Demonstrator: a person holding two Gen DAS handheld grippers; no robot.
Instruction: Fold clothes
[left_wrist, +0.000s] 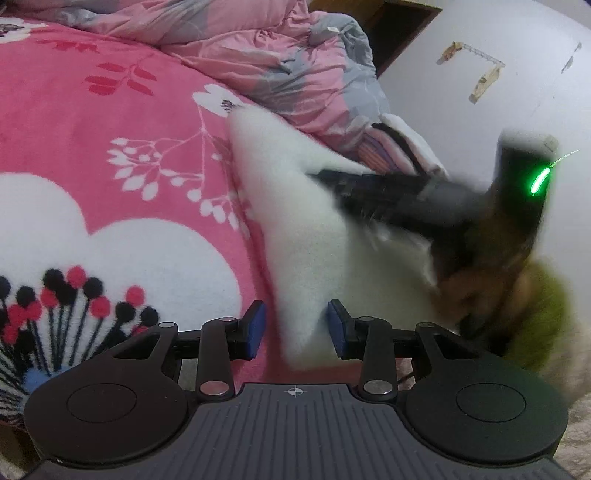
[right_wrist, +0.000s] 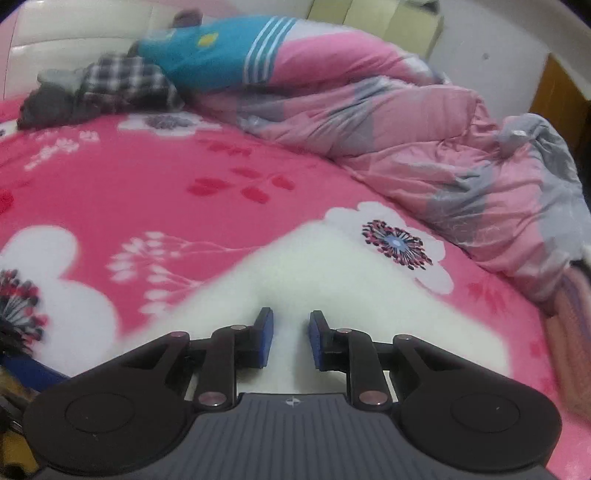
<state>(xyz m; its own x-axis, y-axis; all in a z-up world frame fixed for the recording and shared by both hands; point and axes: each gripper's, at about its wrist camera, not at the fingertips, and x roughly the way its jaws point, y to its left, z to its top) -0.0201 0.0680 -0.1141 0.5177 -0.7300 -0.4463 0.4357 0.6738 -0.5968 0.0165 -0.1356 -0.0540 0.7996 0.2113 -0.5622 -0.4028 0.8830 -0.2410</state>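
A white fleecy garment lies on the pink flowered bedspread, with part of it raised off the bed. My left gripper is low at the garment's near edge. Its jaws stand apart with the white cloth between them, and a gap shows at the left pad. In the left wrist view my right gripper is blurred and reaches into the garment from the right, held by a hand in a green sleeve. In its own view the right gripper has a fold of the white garment filling the narrow gap between its pads.
A crumpled pink and grey quilt is heaped along the far and right side of the bed. A teal garment and a plaid one lie at the headboard. A white wall stands to the right.
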